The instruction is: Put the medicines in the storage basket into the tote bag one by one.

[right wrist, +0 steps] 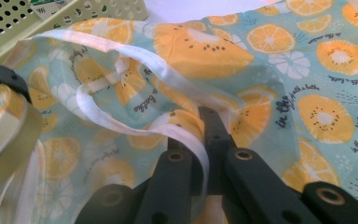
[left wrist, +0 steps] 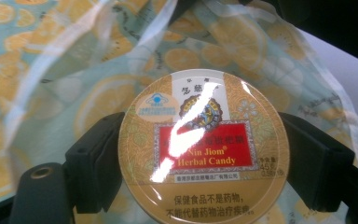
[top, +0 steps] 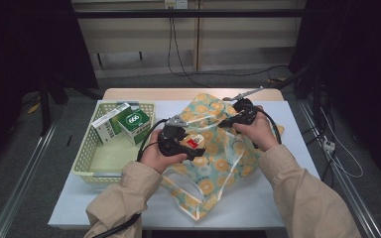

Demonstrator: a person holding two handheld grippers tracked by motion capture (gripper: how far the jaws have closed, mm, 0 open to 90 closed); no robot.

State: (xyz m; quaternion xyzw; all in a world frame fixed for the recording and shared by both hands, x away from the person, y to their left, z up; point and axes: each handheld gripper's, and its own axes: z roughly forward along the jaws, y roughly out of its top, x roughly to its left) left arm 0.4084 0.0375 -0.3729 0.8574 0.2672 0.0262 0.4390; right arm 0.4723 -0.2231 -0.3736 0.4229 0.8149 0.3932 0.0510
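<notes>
A round gold candy tin (left wrist: 203, 149) with a red label sits flat between the jaws of my left gripper (top: 191, 146), whose black pads (left wrist: 95, 158) press its sides. The tin (top: 192, 143) hangs over the open mouth of a teal bag with an orange-slice print (top: 218, 153). My right gripper (right wrist: 200, 130) is shut on the bag's white-trimmed rim (right wrist: 121, 46) and holds it up. In the high view, the right gripper (top: 228, 121) is at the bag's far side. The tin's edge (right wrist: 4, 126) shows at the left of the right gripper view.
A pale green perforated basket (top: 87, 168) stands left of the bag and holds two green-and-white boxes (top: 129, 121). The bag lies on a white table (top: 258, 203) with bare surface at its front right. Cables trail off to the right.
</notes>
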